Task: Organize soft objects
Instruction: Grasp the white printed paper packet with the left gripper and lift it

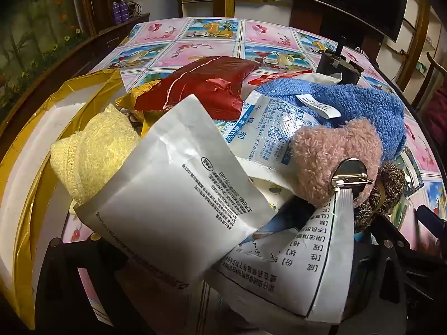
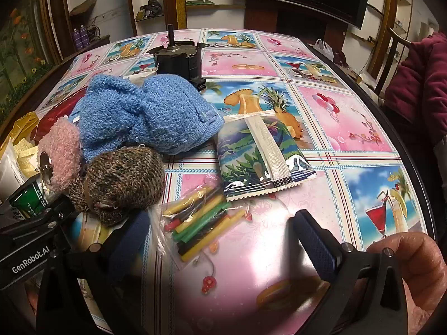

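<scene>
In the left wrist view a pile of soft things fills the middle: a white printed pouch (image 1: 178, 195), a yellow knit piece (image 1: 95, 150), a red foil packet (image 1: 201, 83), a blue knit hat (image 1: 360, 106), a pink fluffy brooch (image 1: 335, 159) and a brown knit ball (image 1: 391, 187). My left gripper (image 1: 223, 265) stands wide around a white printed packet (image 1: 301, 262); its fingertips are hidden. In the right wrist view my right gripper (image 2: 220, 237) is open and empty above a bag of coloured sticks (image 2: 195, 223). The blue hat (image 2: 145, 114), brown ball (image 2: 123, 184) and pink brooch (image 2: 61, 153) lie left of it.
A gold-lined white box (image 1: 33, 167) stands open at the left. A black motor part (image 2: 178, 55) sits at the table's far side. A tropical-print snack packet (image 2: 259, 156) lies beyond the sticks. The left gripper's body (image 2: 30, 237) shows at lower left. A chair with a maroon coat (image 2: 419, 78) stands right.
</scene>
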Action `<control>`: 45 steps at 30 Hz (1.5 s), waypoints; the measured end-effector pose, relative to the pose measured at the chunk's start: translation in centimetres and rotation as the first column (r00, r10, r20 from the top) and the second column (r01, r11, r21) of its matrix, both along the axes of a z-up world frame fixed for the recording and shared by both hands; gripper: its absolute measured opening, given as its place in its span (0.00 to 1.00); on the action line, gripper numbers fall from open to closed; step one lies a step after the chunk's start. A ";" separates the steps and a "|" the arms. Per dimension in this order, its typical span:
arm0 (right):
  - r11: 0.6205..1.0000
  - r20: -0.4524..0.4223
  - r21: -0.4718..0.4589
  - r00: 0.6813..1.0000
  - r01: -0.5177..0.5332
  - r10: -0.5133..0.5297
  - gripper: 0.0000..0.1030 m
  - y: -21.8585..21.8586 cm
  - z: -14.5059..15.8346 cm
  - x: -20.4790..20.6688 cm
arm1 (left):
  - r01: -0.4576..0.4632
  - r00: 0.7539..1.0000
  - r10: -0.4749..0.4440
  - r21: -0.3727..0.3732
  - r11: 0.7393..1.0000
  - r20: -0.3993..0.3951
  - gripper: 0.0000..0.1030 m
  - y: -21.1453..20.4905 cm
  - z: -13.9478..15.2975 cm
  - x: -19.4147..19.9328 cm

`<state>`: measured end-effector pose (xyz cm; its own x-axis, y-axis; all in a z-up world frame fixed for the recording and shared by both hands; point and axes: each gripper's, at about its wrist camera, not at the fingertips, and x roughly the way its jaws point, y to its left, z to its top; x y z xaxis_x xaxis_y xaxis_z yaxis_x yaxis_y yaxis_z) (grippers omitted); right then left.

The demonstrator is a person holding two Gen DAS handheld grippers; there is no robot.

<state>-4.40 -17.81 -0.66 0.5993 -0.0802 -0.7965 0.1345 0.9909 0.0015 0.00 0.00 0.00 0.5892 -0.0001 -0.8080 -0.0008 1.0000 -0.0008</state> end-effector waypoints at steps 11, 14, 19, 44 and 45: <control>1.000 0.000 0.001 1.000 0.000 0.000 1.00 0.0 0.0 0.0 | 0.001 1.000 -0.001 -0.001 1.000 0.000 1.00 0.0 0.0 0.0; 1.000 0.000 0.002 1.000 0.000 0.000 1.00 0.0 0.0 0.0 | 0.001 1.000 -0.001 0.000 1.000 0.000 1.00 0.0 0.0 0.0; 1.000 0.000 0.002 1.000 0.000 0.000 1.00 0.0 0.0 0.0 | 0.006 1.000 -0.006 -0.001 1.000 -0.019 1.00 0.5 0.1 -1.0; 0.953 0.102 0.130 0.960 -0.274 0.262 1.00 -2.7 5.9 -7.8 | 0.271 0.962 -0.261 -0.134 0.953 0.082 0.93 7.6 6.1 -10.4; 0.958 0.103 0.120 0.963 -0.261 0.249 1.00 -3.0 6.0 -7.9 | 0.276 0.961 -0.268 -0.165 0.947 0.072 0.93 7.7 5.8 -10.6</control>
<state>-12.27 -20.83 5.32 0.6529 0.1861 -0.7342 -0.1290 0.9825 0.1344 -10.56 7.70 5.84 0.5855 -0.3019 -0.7524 0.2752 0.9470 -0.1658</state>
